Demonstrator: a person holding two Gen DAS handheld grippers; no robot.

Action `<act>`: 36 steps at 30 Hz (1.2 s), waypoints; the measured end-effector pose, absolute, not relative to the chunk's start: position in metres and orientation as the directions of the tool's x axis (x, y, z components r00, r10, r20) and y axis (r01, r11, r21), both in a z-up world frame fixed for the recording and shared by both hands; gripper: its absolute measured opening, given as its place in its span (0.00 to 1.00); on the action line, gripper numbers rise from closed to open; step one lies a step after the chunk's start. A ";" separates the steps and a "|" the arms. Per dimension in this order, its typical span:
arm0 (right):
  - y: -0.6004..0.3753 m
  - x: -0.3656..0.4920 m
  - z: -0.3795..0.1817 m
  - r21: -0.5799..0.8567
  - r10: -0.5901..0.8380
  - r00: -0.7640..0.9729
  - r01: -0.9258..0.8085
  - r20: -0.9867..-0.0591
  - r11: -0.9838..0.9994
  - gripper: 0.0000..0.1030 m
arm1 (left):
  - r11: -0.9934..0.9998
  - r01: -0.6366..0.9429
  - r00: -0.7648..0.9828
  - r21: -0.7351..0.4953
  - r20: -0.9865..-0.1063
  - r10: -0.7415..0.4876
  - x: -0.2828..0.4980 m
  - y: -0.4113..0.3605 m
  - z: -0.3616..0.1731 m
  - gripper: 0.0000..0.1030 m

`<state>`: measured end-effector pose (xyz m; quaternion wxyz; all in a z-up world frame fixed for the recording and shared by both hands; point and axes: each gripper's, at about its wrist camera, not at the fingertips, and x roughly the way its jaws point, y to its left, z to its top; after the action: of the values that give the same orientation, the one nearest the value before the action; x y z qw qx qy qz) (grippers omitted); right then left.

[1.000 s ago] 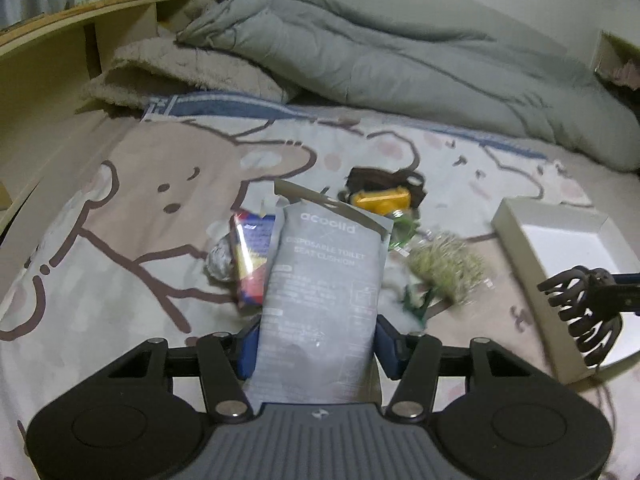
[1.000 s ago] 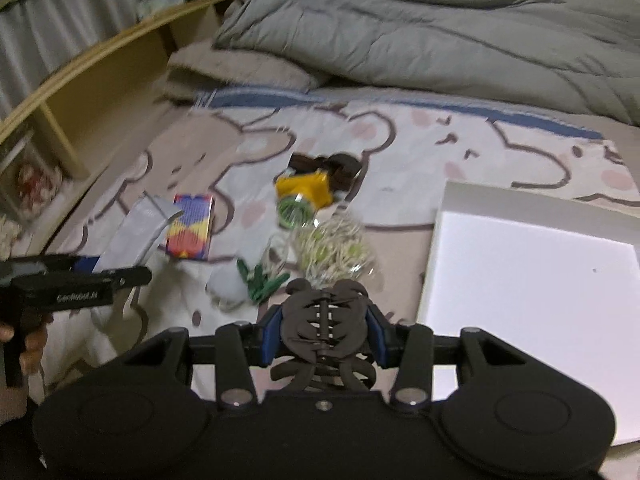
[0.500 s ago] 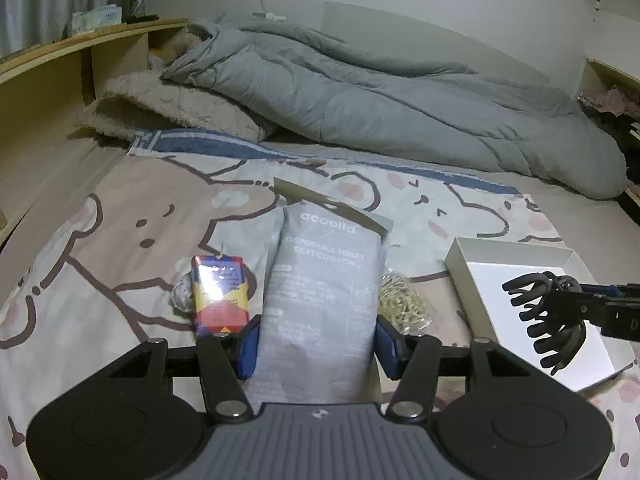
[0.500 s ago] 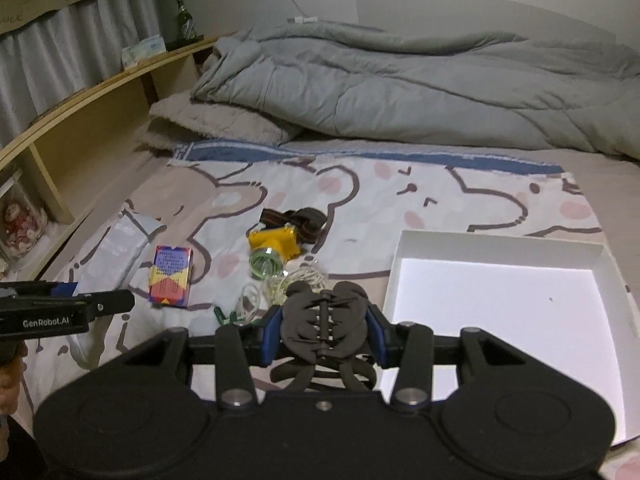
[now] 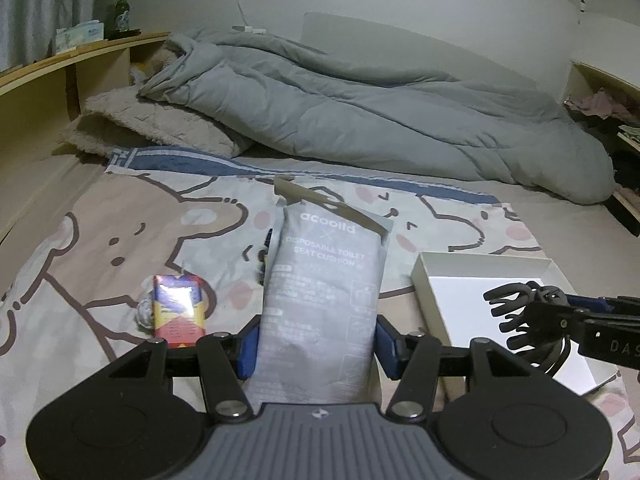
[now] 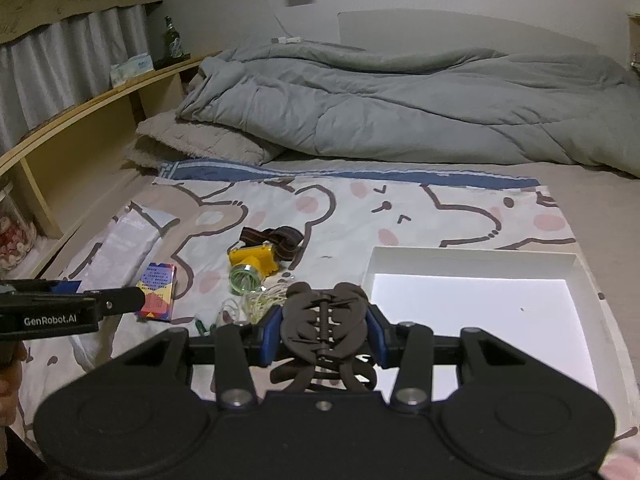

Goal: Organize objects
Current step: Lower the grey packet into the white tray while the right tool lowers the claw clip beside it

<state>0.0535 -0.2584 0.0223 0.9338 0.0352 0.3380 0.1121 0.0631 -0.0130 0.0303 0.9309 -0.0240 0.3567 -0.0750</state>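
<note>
My left gripper (image 5: 318,346) is shut on a grey toilet seat cushion packet (image 5: 324,296) and holds it upright above the bed; the packet also shows in the right wrist view (image 6: 128,240). My right gripper (image 6: 324,338) is shut on a dark brown hair claw clip (image 6: 324,326), seen from the left wrist view (image 5: 524,320) over the near left corner of the white open box (image 6: 580,280). On the bedsheet lie a colourful small box (image 6: 157,292), a yellow headlamp with a brown strap (image 6: 256,260) and a bundle of rubber bands (image 6: 260,300).
A rumpled grey duvet (image 6: 400,108) and a beige blanket (image 6: 200,140) fill the far half of the bed. A wooden shelf (image 6: 80,120) runs along the left side with a bottle (image 6: 172,40) and a tissue pack (image 6: 132,66) on it. A crumpled wad (image 5: 145,312) lies beside the colourful box.
Both grippers have risen and tilted up with their loads. The items on the sheet now sit lower and farther, and the right gripper has shifted toward the white box.
</note>
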 end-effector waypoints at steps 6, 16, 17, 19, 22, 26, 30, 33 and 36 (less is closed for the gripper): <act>-0.282 0.052 0.023 0.116 0.184 0.767 -0.143 -0.615 0.983 0.44 | 0.982 0.122 0.718 -0.146 -0.670 -0.188 0.077 -0.028 0.026 0.55; -0.333 0.057 0.013 0.111 0.093 0.776 -0.031 -0.624 0.993 0.44 | 0.967 0.152 0.688 -0.205 -0.680 -0.252 0.093 -0.071 0.018 0.55; -0.336 0.057 0.011 0.109 0.087 0.773 -0.024 -0.628 0.994 0.44 | 0.965 0.158 0.684 -0.209 -0.682 -0.259 0.095 -0.078 0.016 0.55; -0.344 0.057 0.007 0.109 0.078 0.769 -0.011 -0.634 0.994 0.44 | 0.959 0.169 0.674 -0.226 -0.684 -0.280 0.097 -0.093 0.013 0.55; -0.356 0.058 0.003 0.121 0.073 0.772 0.005 -0.631 0.993 0.44 | 0.949 0.179 0.659 -0.261 -0.684 -0.313 0.100 -0.112 0.006 0.55; -0.366 0.059 -0.004 0.126 0.073 0.768 0.010 -0.636 0.992 0.44 | 0.935 0.190 0.639 -0.298 -0.685 -0.349 0.103 -0.139 -0.006 0.56; -0.377 0.062 -0.011 0.127 0.061 0.756 0.029 -0.652 0.992 0.44 | 0.924 0.199 0.607 -0.328 -0.699 -0.379 0.105 -0.168 -0.023 0.57; -0.387 0.066 -0.016 0.131 0.048 0.746 0.052 -0.665 0.990 0.44 | 0.916 0.185 0.573 -0.357 -0.717 -0.396 0.106 -0.185 -0.039 0.57; -0.397 0.068 -0.022 0.126 0.031 0.733 0.075 -0.679 0.989 0.44 | 0.913 0.157 0.538 -0.377 -0.742 -0.399 0.110 -0.200 -0.057 0.57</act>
<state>0.0684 -0.3965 -0.0223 0.9280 0.0727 0.3651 -0.0121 0.1099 -0.2000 -0.0568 0.8667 -0.1337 0.4529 -0.1606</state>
